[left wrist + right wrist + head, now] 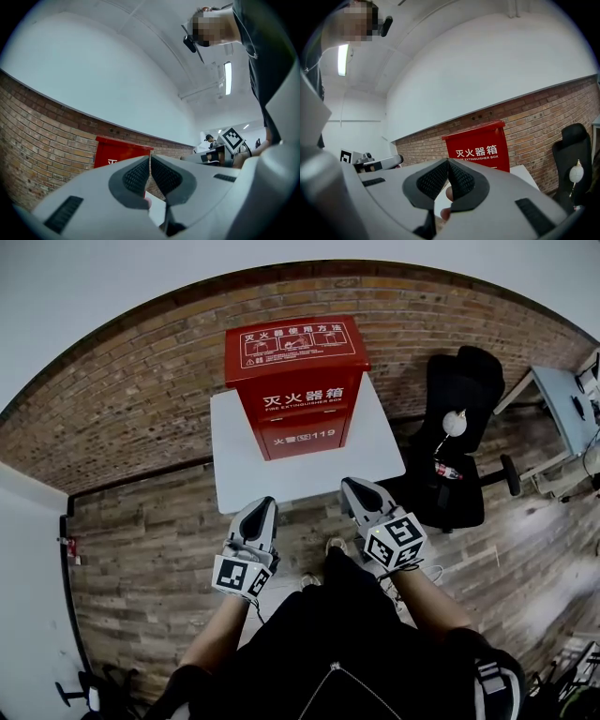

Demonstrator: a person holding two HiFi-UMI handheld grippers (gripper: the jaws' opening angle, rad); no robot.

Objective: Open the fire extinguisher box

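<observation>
A red fire extinguisher box (297,385) with white lettering stands closed on a white table (234,474) against the brick wall. It also shows in the left gripper view, the red box (117,152), and in the right gripper view, the red box (480,146). My left gripper (265,510) hovers shut at the table's near edge, left of centre, empty. My right gripper (356,491) hovers shut at the near edge to the right, empty too. In their own views the left gripper (150,159) and right gripper (448,161) have their pads together, well short of the box.
A black office chair (459,446) with a white item and a bottle on it stands right of the table. A desk (567,409) sits at the far right. The brick wall (141,399) runs behind the table. The floor is wooden planks (150,540).
</observation>
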